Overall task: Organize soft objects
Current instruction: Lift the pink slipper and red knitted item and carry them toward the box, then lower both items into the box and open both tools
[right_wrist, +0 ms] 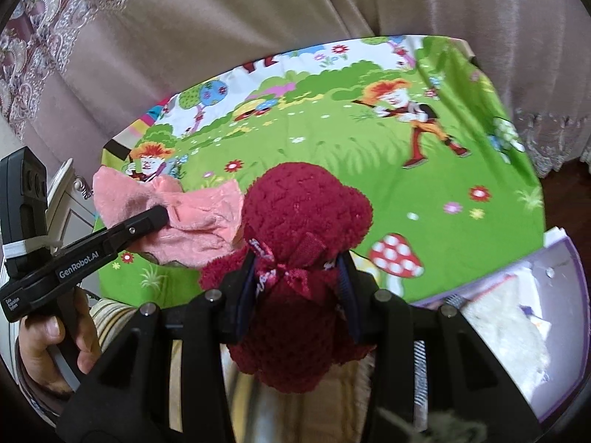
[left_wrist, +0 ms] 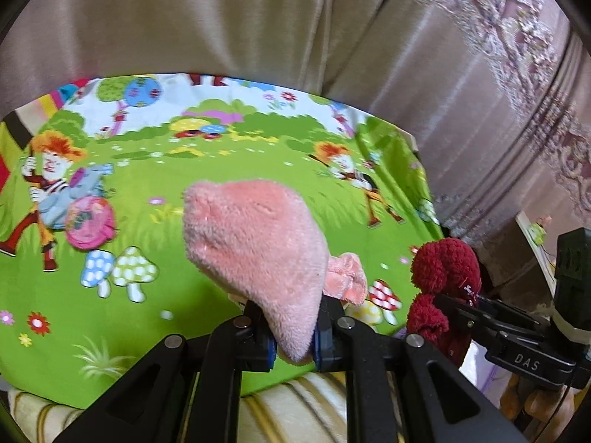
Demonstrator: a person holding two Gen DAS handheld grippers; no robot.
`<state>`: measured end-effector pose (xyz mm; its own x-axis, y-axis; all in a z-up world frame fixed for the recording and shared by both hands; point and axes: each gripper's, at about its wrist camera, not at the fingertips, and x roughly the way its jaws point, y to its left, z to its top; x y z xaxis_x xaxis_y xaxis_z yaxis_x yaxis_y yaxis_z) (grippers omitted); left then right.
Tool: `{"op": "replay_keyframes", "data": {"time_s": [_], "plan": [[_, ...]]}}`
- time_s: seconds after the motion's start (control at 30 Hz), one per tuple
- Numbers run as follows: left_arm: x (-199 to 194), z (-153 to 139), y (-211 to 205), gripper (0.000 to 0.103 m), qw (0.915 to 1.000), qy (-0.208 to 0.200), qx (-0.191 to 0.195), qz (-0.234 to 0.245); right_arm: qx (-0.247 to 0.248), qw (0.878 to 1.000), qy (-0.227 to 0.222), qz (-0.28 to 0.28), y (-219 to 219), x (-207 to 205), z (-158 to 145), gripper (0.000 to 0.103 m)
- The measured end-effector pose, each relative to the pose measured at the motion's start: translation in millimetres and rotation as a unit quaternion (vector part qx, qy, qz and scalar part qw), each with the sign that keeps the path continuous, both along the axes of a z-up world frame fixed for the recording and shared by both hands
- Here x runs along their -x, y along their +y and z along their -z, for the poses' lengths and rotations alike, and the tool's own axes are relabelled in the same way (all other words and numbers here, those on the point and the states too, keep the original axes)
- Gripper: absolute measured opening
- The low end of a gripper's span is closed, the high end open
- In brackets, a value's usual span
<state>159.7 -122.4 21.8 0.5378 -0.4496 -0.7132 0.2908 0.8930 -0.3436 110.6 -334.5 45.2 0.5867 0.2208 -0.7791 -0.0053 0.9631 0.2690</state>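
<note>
My left gripper is shut on a fluffy pink sock and holds it above the green cartoon cloth. The pink sock also shows in the right wrist view, with the left gripper clamped on it. My right gripper is shut on a dark red fluffy sock with a small ribbon bow. The red sock shows in the left wrist view at the right, held by the right gripper.
The cloth-covered table stands before beige curtains. A lilac container with white fluffy stuff sits at the right. A striped fabric lies under the grippers.
</note>
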Motion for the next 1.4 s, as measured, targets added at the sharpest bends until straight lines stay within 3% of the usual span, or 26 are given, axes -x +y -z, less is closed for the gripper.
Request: {"op": "replay_keyframes", "data": {"time_s": [0.4,0.7,0.97,1.2,1.27,1.33,1.4], "plan": [[34.9,-0.6,-98.0,0.014,0.9924,0.024,0.006,0.121,0.02,0.995,0.016,0.095,-98.9,63.5,6.0,0.045],[55.8,8.6,-160.4,0.014,0.9804,0.054,0.011,0.189,0.021,0.986,0.031,0.162,-163.0,104.3,19.4,0.045],[74.9,17.0,-206.0,0.014,0.964,0.083,0.017,0.252,0.037,0.975,0.035,0.216,-215.0,133.6,21.4,0.045],[80.6,23.9,-227.1,0.014,0.9559,0.096,0.018,0.277,0.048,0.969,0.039,0.239,-241.5,140.4,24.6,0.046],[78.3,27.2,-231.2,0.019,0.953,0.104,0.02,0.284,0.05,0.969,0.039,0.238,-244.0,137.7,26.3,0.047],[77.5,33.2,-238.5,0.033,0.9499,0.115,0.01,0.291,0.05,0.97,0.04,0.233,-245.5,134.9,29.1,0.05],[75.9,40.0,-241.4,0.061,0.9511,0.121,-0.008,0.284,0.047,0.972,0.045,0.227,-246.3,129.2,32.9,0.056]]}}
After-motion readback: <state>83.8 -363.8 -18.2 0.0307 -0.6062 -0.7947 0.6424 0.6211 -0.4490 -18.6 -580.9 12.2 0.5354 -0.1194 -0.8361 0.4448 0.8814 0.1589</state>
